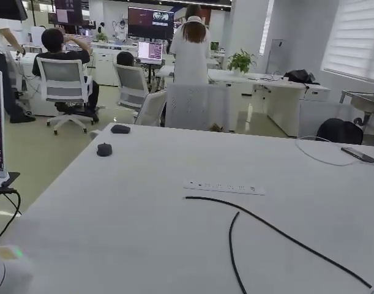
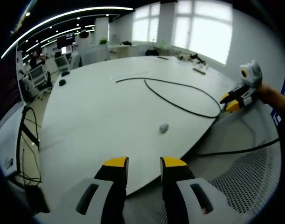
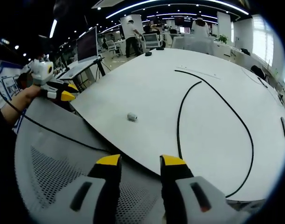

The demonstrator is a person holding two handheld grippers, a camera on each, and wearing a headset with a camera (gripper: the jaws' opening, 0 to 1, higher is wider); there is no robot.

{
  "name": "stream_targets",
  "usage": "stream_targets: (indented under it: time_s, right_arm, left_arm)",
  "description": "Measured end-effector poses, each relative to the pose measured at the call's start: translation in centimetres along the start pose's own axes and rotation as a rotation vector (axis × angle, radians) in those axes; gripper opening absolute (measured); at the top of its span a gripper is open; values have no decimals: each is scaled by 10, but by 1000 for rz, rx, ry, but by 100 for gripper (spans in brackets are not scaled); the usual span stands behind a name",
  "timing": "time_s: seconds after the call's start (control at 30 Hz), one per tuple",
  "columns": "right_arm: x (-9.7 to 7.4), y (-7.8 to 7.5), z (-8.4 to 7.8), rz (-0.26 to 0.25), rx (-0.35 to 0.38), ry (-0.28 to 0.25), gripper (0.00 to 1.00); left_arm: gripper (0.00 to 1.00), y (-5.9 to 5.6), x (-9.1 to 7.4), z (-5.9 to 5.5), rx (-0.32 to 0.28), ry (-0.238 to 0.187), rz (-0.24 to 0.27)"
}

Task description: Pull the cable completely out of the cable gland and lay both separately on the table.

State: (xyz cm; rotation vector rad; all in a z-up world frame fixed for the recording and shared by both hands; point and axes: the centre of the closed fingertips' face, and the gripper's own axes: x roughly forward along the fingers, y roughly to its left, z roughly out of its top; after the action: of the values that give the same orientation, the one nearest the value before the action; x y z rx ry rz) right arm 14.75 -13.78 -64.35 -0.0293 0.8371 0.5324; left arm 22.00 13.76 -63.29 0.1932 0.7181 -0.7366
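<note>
A long black cable [image 1: 278, 233] lies in a loop on the white table [image 1: 144, 233]. In the gripper views the cable [image 2: 179, 106] [image 3: 180, 112] rests well apart from a small grey cable gland [image 2: 164, 127] [image 3: 132, 116], which sits alone near the table's edge. My left gripper [image 2: 144, 163] hovers off the table edge, pointing at the gland, open with nothing between its yellow tips. My right gripper [image 3: 140, 161] is open too, held over a chair. Each gripper appears in the other's view: the right gripper [image 2: 228, 102], the left gripper [image 3: 70, 92].
A white power strip [image 1: 223, 187] lies beyond the cable. Two dark mice [image 1: 104, 149] [image 1: 120, 128] sit at the far left, a phone [image 1: 359, 154] at the far right. A grey mesh chair [image 3: 53, 177] stands below the table edge. People and office chairs fill the room behind.
</note>
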Motion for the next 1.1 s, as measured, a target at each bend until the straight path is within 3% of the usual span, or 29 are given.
stream_targets:
  time_s: [0.67, 0.77, 1.1]
  right_arm:
    - [1, -1, -1, 6, 5, 2, 33]
    - [1, 0, -2, 6, 3, 7, 33]
    - [2, -1, -9, 4, 11, 33, 33]
  left_arm:
    - [26, -2, 3, -2, -4, 8, -12]
    - [28, -6, 3, 3, -36, -26, -48]
    - [27, -3, 4, -4, -28, 3, -33]
